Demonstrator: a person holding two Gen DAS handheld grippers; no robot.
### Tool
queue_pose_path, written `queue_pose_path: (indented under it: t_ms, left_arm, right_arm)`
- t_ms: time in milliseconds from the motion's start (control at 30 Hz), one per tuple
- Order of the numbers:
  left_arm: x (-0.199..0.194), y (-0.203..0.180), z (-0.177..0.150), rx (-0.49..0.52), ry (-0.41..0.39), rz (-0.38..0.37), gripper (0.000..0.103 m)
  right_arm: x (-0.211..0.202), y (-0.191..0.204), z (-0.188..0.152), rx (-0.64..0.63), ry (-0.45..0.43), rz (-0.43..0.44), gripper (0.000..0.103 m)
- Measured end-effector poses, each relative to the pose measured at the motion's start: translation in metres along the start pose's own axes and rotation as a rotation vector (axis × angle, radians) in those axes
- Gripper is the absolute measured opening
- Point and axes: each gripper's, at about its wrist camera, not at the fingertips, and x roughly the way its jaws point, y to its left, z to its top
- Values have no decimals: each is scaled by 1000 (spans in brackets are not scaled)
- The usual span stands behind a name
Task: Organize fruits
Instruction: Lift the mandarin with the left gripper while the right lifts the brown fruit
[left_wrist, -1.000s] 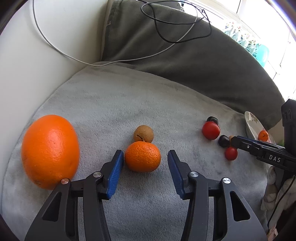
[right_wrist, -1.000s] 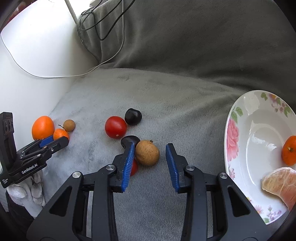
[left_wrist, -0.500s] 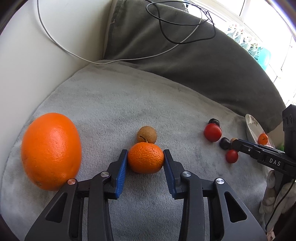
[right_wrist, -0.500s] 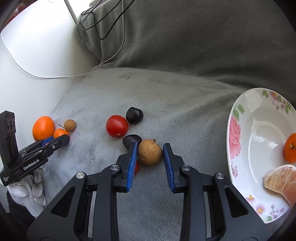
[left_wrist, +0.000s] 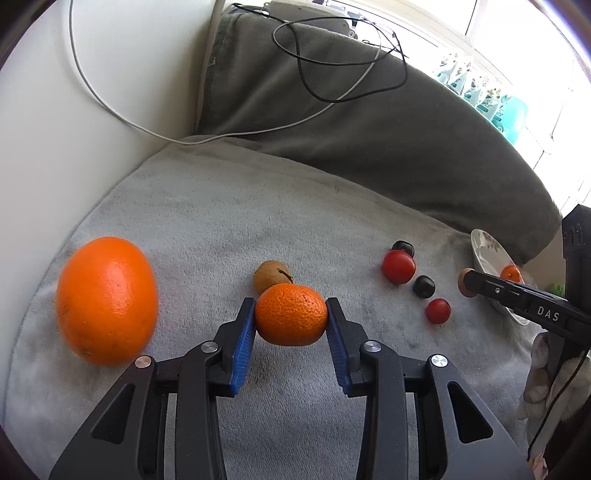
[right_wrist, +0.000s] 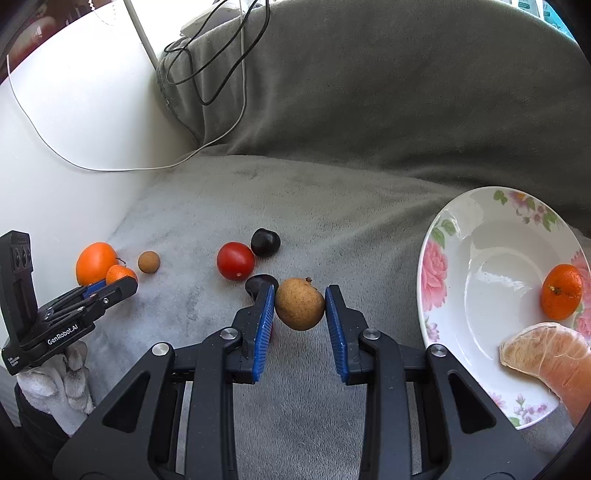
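Note:
My left gripper is shut on a small mandarin, held just above the grey blanket. A big orange lies to its left and a small brown fruit just behind it. My right gripper is shut on a tan round fruit, lifted slightly off the blanket. Behind it lie a red tomato and two dark fruits. The flowered plate at the right holds a mandarin and a peeled citrus piece.
A grey cushion rises behind the blanket, with black and white cables draped over it. A white wall borders the left. A second small red tomato lies near the plate. A white-gloved hand holds the left gripper.
Both grippers went from open to shut, the left on the mandarin and the right on the tan fruit. Each fruit has since come slightly up off the blanket.

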Motion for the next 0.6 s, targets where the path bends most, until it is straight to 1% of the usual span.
queue_pose_path:
  t_ms: [300, 600]
  left_arm:
    - [-8, -31, 5, 39, -29, -57, 35]
    - [-4, -70, 6, 87, -24, -132, 35]
  right_arm:
    - [-32, -13, -1, 9, -61, -30, 30]
    - [-59, -48, -2, 54, -111, -82, 30]
